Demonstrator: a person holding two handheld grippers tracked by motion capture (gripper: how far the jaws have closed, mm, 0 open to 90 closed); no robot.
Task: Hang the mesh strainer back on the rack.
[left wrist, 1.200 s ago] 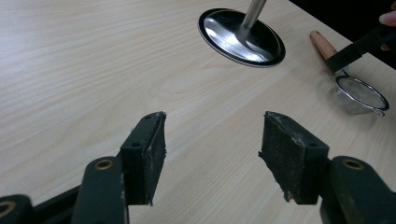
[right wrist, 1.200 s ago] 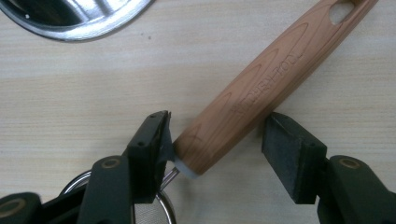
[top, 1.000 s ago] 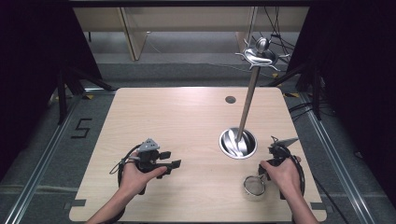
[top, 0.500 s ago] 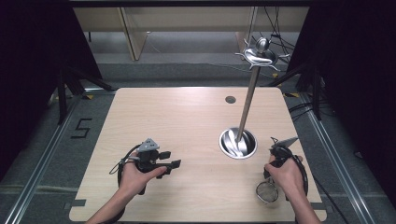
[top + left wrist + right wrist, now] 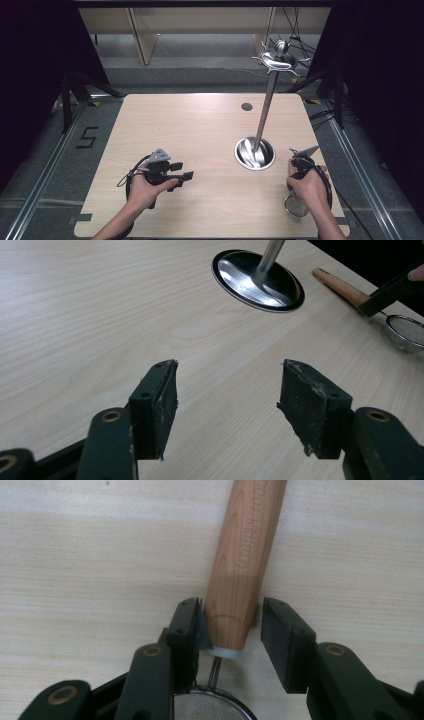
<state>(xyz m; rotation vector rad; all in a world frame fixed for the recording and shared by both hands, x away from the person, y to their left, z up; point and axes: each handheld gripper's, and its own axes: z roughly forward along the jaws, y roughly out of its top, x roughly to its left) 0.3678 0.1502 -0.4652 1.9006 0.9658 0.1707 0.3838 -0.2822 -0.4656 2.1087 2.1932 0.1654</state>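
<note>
Your right gripper (image 5: 230, 625) straddles the wooden handle (image 5: 245, 555) of a small mesh strainer (image 5: 296, 206), close to the end where the wire joins it. In the right gripper view the left pad touches the wood while a thin gap shows at the right pad, so the jaws are not clamped on it; they have just been closing and then eased a little wider, with the handle between them. Pressed into the wood you can read "KITCHEN TOOL", running along the handle.

The strainer lies flat on the table (image 5: 200, 130) near its front right corner, mesh bowl toward you, handle pointing away. The left gripper view shows the handle (image 5: 342, 287) and the bowl's rim (image 5: 405, 332) from the side, next to the round steel base (image 5: 257, 272) of a metal stand.

Your left gripper (image 5: 227, 405) has its jaws spread wide with nothing between them, over bare wood.

From above you see the stand's pole (image 5: 265, 110) rising to a hooked top (image 5: 278, 59), a small dark hole (image 5: 246, 106) in the pale tabletop, and a "5" (image 5: 86, 137) marked on the grey floor at the left. Dark curtains flank the table.
</note>
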